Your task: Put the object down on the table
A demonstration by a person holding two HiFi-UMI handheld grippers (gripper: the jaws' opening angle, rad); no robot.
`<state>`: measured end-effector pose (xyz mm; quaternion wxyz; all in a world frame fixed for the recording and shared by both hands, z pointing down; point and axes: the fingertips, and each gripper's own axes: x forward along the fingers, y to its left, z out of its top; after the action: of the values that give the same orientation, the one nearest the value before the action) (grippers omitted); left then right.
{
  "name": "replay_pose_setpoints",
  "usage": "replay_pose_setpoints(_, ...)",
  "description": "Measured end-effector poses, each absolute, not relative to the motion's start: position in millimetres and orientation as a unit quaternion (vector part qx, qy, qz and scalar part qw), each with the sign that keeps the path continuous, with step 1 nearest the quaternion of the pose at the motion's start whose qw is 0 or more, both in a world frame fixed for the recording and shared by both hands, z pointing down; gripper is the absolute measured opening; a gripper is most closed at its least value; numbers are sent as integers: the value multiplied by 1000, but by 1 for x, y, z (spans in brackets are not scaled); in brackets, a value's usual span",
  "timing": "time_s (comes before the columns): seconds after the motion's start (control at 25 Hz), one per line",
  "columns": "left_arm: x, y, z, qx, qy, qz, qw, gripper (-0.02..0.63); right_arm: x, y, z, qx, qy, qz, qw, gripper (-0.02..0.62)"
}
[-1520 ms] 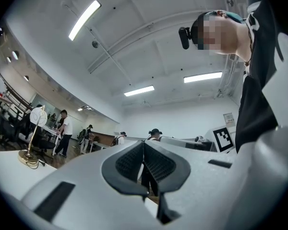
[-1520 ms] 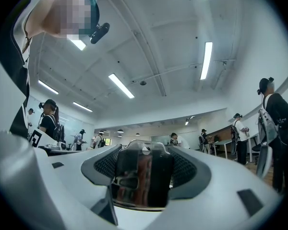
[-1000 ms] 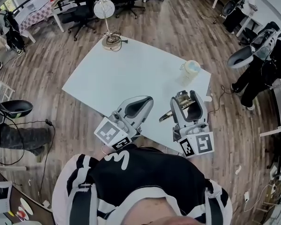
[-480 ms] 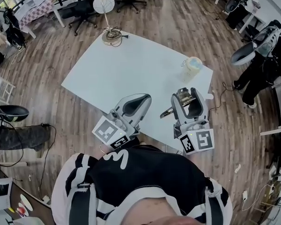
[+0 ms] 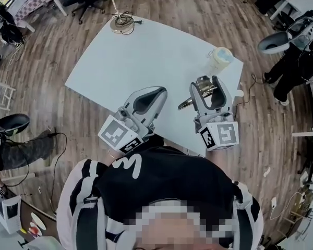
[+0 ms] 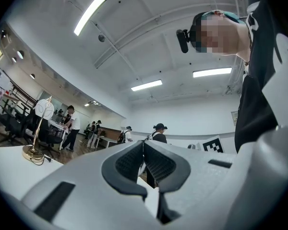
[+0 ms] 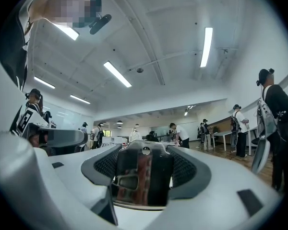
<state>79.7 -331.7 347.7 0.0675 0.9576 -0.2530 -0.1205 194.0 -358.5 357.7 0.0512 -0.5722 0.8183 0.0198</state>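
Note:
My right gripper [image 5: 204, 82] hovers over the near right part of the white table [image 5: 146, 56], shut on a shiny metal object [image 5: 185, 103] whose handle sticks out to the left. In the right gripper view that metal object [image 7: 143, 176] fills the gap between the two jaws of the gripper [image 7: 144, 150]. To its left, my left gripper [image 5: 159, 91] is over the table's near edge. In the left gripper view this gripper [image 6: 144, 146] has its pads pressed together with nothing between them.
A pale cup [image 5: 219, 60] stands near the table's right edge, just beyond the right gripper. A desk lamp [image 5: 121, 21] with a coiled cord sits at the far corner. Office chairs, other tables and several people surround the table on a wood floor.
The head view has shifted, so the table sits higher in the picture. Both grippers keep nearly the same pose, and the right one still holds the metal object.

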Motion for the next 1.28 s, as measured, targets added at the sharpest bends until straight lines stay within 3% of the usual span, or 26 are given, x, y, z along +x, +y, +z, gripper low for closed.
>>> replay_pose_setpoints(1.28,41,-426,391,941,-304,-90,119,9,182,-471,548,-576,806,-79,-109,295)
